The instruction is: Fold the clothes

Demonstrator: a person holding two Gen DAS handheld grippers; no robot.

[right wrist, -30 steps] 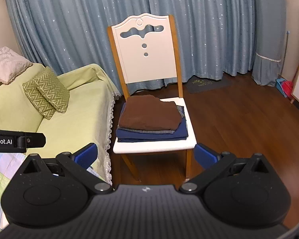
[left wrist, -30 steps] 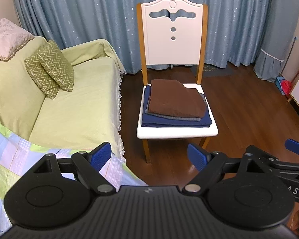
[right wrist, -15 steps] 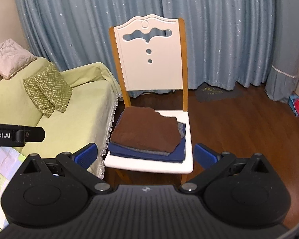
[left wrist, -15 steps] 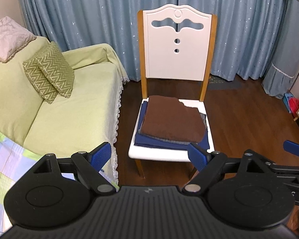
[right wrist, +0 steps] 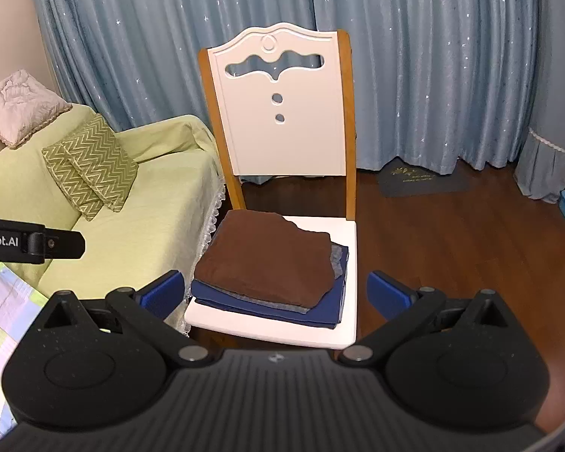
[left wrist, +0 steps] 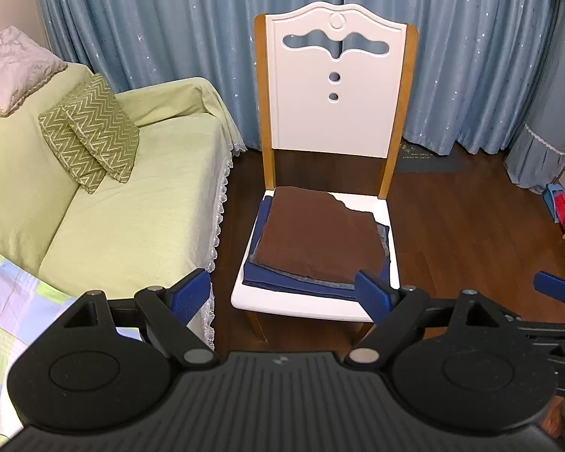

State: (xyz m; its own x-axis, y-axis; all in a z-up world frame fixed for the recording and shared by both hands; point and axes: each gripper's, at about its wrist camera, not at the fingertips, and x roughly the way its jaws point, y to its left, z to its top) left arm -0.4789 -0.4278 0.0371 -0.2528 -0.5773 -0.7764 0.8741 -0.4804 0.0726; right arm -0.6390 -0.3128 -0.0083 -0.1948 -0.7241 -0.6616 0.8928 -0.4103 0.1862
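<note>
A stack of folded clothes lies on the seat of a white chair [left wrist: 335, 120] [right wrist: 282, 143]: a brown piece [left wrist: 320, 233] [right wrist: 267, 260] on top, a thin grey one under it, a dark blue one [left wrist: 301, 282] [right wrist: 327, 309] at the bottom. My left gripper [left wrist: 282, 290] stands open in front of the chair, nothing between its blue pads. My right gripper [right wrist: 275, 293] is open too and holds nothing. Both hover short of the seat, apart from the stack. A blue fingertip [left wrist: 557, 288] of the right gripper shows at the right edge of the left wrist view.
A sofa with a pale green cover [left wrist: 124, 218] [right wrist: 139, 203] stands left of the chair, with zigzag cushions [left wrist: 90, 135] and a pink pillow [left wrist: 11, 64]. A checked pastel cloth [left wrist: 7, 301] lies at the lower left. Blue curtains hang behind. Dark wood floor [right wrist: 452, 233] spreads to the right.
Both grippers have moved level across the room, so the chair and its stack sit closer and lower in both views. Both stay open; the stack has not moved.
</note>
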